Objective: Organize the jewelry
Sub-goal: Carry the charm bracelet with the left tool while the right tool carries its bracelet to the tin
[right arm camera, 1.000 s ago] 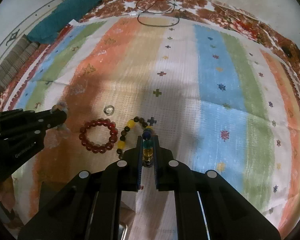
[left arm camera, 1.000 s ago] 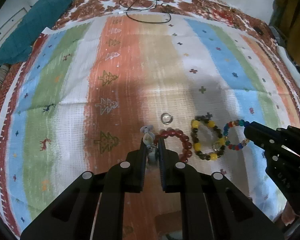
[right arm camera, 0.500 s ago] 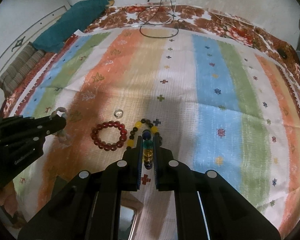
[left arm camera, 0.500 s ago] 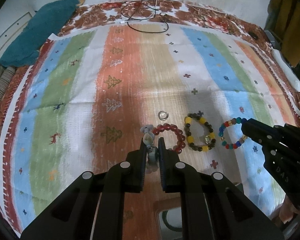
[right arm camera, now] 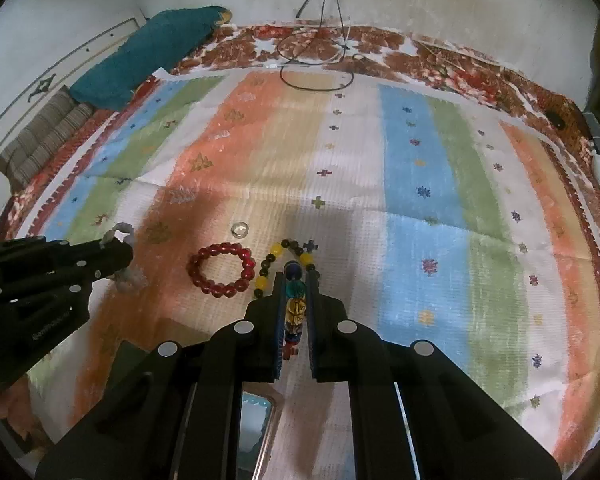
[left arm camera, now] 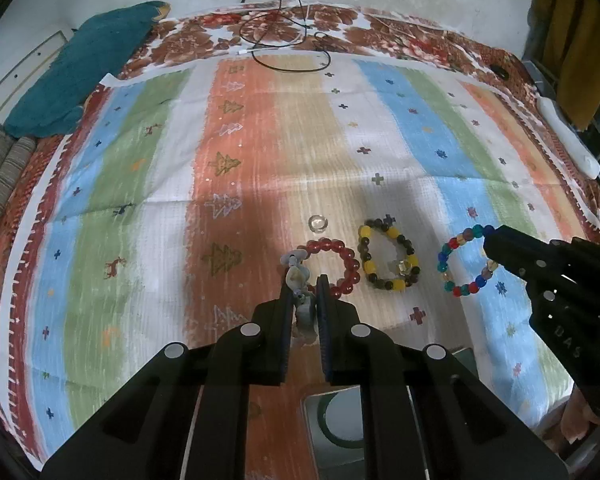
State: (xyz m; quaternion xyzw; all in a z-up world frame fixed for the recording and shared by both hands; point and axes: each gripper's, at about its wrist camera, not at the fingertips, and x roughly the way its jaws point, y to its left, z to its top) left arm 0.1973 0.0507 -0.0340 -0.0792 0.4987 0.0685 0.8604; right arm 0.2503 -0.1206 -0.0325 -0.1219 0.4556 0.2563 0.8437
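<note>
My left gripper [left arm camera: 303, 282] is shut on a pale grey bead bracelet [left arm camera: 296, 276] and holds it above the striped cloth; it also shows in the right wrist view [right arm camera: 120, 236]. My right gripper [right arm camera: 294, 276] is shut on a multicoloured bead bracelet [right arm camera: 295, 300], which hangs from it in the left wrist view [left arm camera: 462, 260]. A red bead bracelet [left arm camera: 340, 266] and a yellow-and-dark bead bracelet [left arm camera: 388, 258] lie on the cloth between the grippers. A small clear ring [left arm camera: 318, 223] lies just beyond the red one.
The striped cloth [left arm camera: 160, 200] covers a bed. A teal pillow [left arm camera: 80, 84] lies at the far left, a black cable [left arm camera: 288, 48] at the far edge. An open box [left arm camera: 332, 420] shows below the left gripper. A white object [left arm camera: 568, 144] lies at the right edge.
Both grippers have risen and drawn back from the cloth with their bracelets. The box below has come into view.
</note>
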